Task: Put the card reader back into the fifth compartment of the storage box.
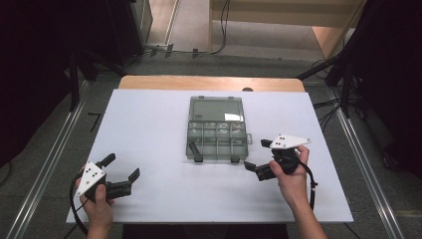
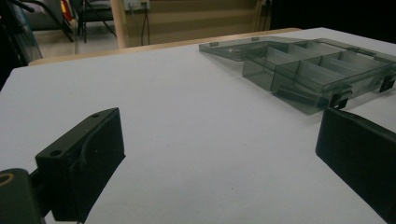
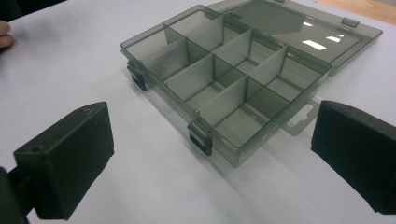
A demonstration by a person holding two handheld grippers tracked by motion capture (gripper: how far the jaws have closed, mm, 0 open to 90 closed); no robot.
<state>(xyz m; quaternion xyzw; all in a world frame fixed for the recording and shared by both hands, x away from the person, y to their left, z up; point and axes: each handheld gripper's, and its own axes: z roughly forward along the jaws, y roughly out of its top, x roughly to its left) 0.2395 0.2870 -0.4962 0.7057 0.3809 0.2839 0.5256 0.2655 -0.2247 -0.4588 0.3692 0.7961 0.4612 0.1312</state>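
A smoky clear compartment box (image 1: 217, 141) lies open in the middle of the white board (image 1: 149, 124), its lid (image 1: 217, 109) folded flat on the far side. The compartments look empty, and two black latches (image 3: 200, 138) sit on the near edge. My left gripper (image 1: 121, 167) rests at the board's near left, open and holding nothing, well apart from the box (image 2: 317, 70). My right gripper (image 1: 258, 155) stands open just right of the box's near right corner. In the right gripper view the box (image 3: 224, 79) lies close ahead between the spread jaws.
The wooden table edge (image 1: 209, 82) shows beyond the board. Metal rails (image 1: 47, 164) run along the floor on both sides, and cables (image 1: 333, 107) lie at the far right. A fingertip (image 3: 4, 35) of the other hand shows at the left edge of the right gripper view.
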